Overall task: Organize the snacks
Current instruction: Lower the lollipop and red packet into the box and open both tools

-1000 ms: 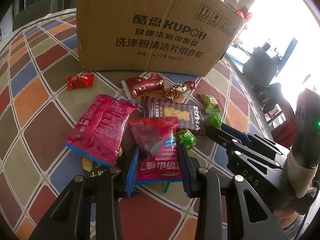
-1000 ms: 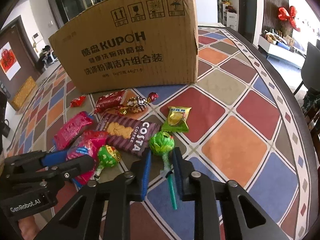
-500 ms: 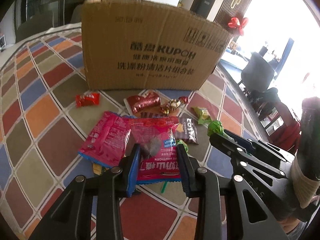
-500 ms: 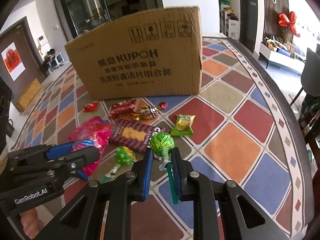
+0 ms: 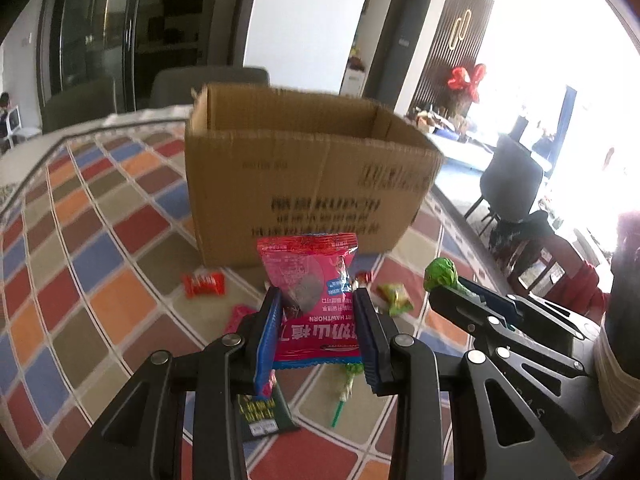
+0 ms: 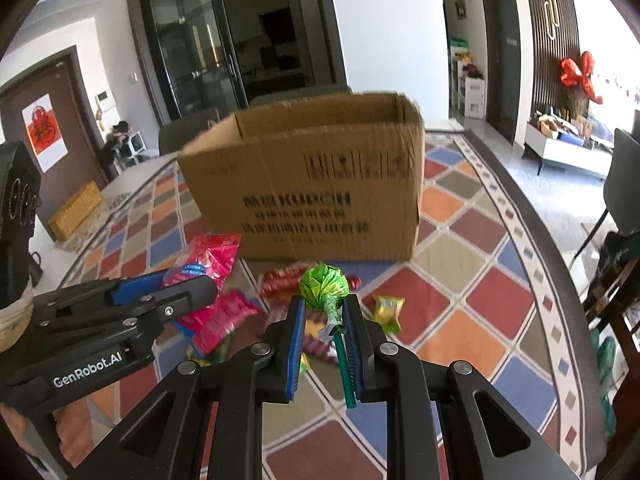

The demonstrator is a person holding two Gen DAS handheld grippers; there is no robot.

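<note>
Now, left of the cardboard box's (image 5: pixel 304 184) front: left gripper (image 5: pixel 318 336) clenched on pink hawthorn snack packet (image 5: pixel 312 296), raised | right of it: right gripper (image 6: pixel 322 334) grasping green lollipop (image 6: pixel 325 286), also raised | below box front: loose snacks (image 6: pixel 386 312) on patterned table (image 6: pixel 460 340).

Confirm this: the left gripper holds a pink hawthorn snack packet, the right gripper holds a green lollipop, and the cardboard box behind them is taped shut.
One thing is off: the cardboard box is open at the top, as the right wrist view shows. The left gripper does hold the pink packet, and the right gripper the green lollipop.
</note>
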